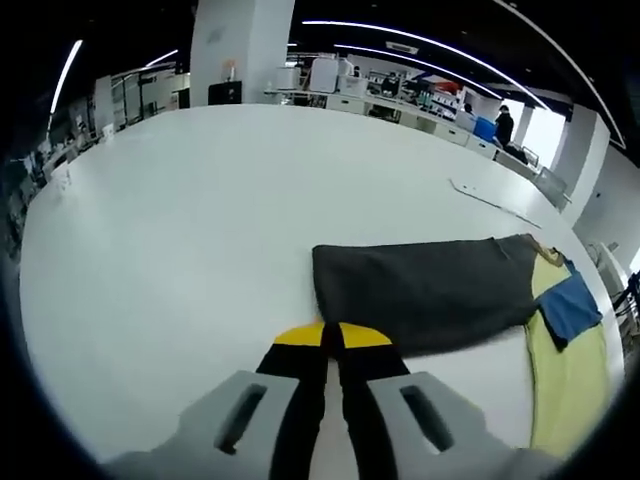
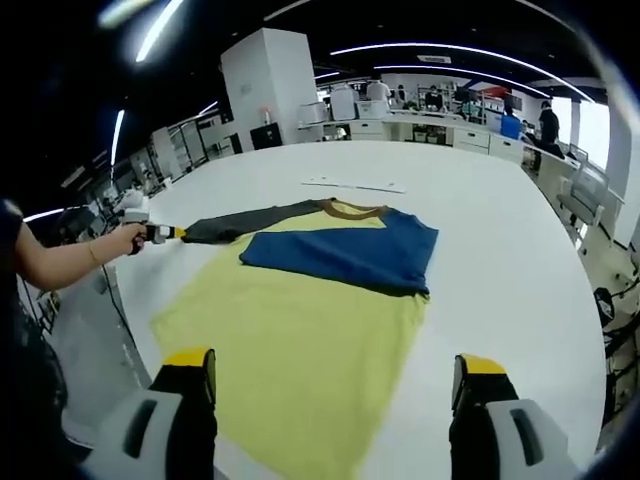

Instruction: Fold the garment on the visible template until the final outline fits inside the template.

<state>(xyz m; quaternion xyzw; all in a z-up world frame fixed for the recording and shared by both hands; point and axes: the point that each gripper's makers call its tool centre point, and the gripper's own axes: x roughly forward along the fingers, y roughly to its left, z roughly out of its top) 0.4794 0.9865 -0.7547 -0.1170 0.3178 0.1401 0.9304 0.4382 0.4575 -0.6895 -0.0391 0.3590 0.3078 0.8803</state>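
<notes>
yellow-tipped jaws of my left gripper sit nearest, pressed together at the end of the dark grey sleeve; whether cloth is caught between them i cannot tell. sleeve lies stretched out flat on the white desk. right gripper hangs with jaws wide apart, holding nothing, over the near hem of the garment. garment lies spread on the desk, yellow body, blue sleeve already folded across the chest. left gripper shows at the far sleeve end, a hand around it. no template outline i can make out. step in hand, i judge: second sleeve fold. next move calls for carrying that sleeve inward over the body.
</notes>
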